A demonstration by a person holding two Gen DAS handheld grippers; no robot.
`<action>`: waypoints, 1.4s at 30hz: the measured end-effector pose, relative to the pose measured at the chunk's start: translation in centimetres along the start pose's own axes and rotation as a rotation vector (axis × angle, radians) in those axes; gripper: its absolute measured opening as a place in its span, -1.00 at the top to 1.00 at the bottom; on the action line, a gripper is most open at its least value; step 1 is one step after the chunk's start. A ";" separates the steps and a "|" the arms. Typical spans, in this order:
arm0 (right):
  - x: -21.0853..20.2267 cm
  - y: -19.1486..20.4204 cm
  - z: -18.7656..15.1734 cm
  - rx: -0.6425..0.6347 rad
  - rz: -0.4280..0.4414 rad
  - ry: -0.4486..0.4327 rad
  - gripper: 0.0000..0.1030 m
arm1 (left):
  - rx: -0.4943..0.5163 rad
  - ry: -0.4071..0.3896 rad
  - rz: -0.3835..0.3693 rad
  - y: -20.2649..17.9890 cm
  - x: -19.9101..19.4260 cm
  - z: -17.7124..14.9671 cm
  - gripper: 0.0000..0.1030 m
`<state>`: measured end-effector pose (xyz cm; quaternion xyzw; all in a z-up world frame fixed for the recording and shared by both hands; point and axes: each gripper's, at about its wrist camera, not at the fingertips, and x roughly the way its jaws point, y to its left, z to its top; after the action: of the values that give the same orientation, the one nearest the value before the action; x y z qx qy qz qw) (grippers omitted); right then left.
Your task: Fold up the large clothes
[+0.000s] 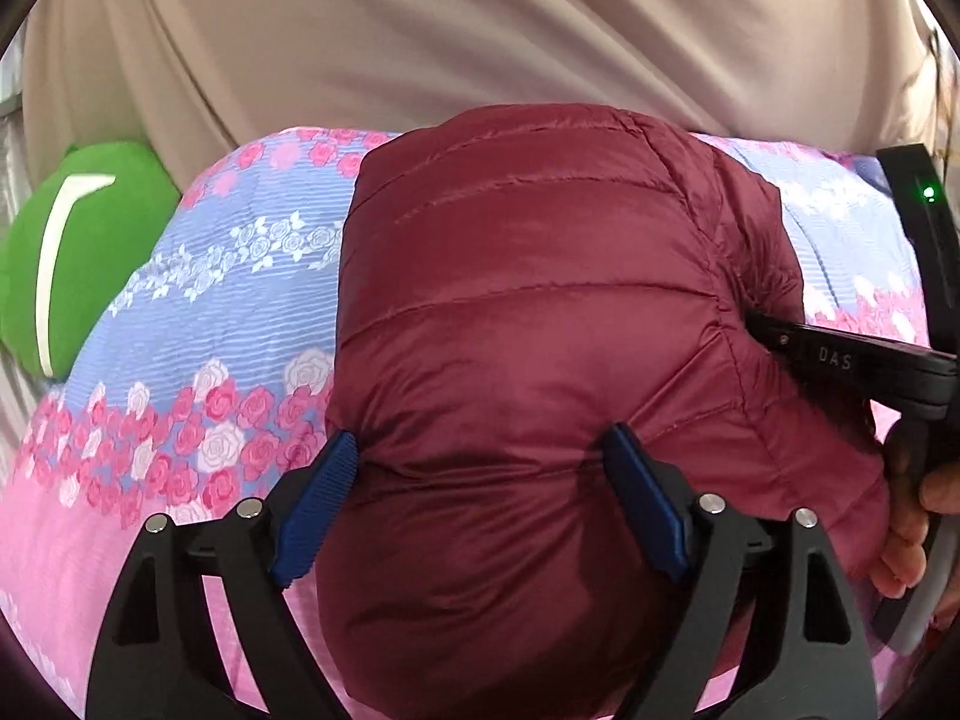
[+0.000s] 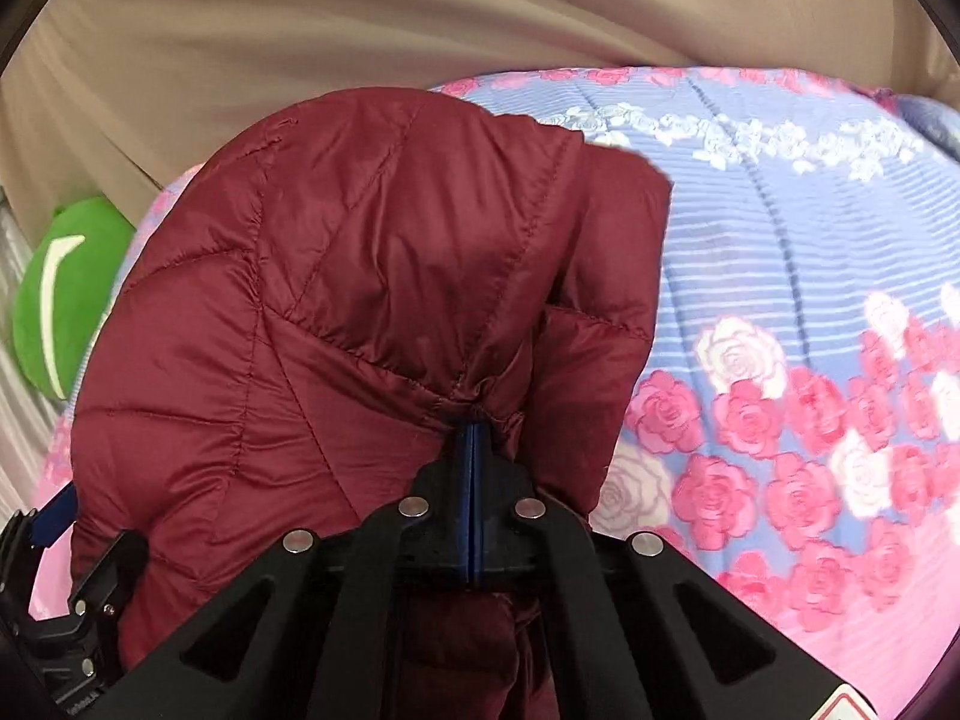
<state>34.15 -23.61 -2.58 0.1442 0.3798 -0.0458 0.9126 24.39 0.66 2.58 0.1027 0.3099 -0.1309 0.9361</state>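
A maroon quilted puffer jacket (image 1: pixel 528 312) lies bunched and partly folded on a floral bedspread (image 1: pixel 198 324); it also fills the right wrist view (image 2: pixel 336 276). My left gripper (image 1: pixel 480 450) is open, its blue pads (image 1: pixel 318 510) straddling the jacket's near bulge without pinching it. My right gripper (image 2: pixel 472 420) is shut on a fold of the jacket, the fabric puckered at its tips. It enters the left wrist view from the right, its fingers (image 1: pixel 840 354) pressed into the jacket's side.
A green plush cushion (image 1: pixel 78 264) sits at the bed's far left, also in the right wrist view (image 2: pixel 72 288). A beige curtain (image 1: pixel 450 42) hangs behind the bed. The bedspread (image 2: pixel 810 276) extends to the right.
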 end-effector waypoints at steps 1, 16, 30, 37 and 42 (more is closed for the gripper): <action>-0.8 0.3 0.1 -0.002 -0.017 -0.010 1.00 | -0.020 0.009 -0.016 0.4 -0.4 0.1 -0.59; 4.6 -0.3 7.0 0.083 -0.046 0.072 1.00 | -0.159 0.052 -0.073 4.2 -0.4 0.0 -0.75; -8.3 3.8 -4.3 -0.128 0.025 0.019 0.81 | -0.130 0.072 -0.066 2.3 -3.2 -0.9 -0.73; -10.1 4.7 -8.7 -0.175 -0.081 -0.041 0.70 | -0.093 0.036 -0.006 0.9 -5.5 -2.6 -0.75; -13.4 4.6 -11.6 -0.164 -0.108 -0.095 0.29 | -0.113 0.018 0.031 0.5 -6.9 -4.9 -0.80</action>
<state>17.68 -16.07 0.18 0.0460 0.3457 -0.0706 0.9345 16.55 3.72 2.99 0.0555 0.3234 -0.0979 0.9395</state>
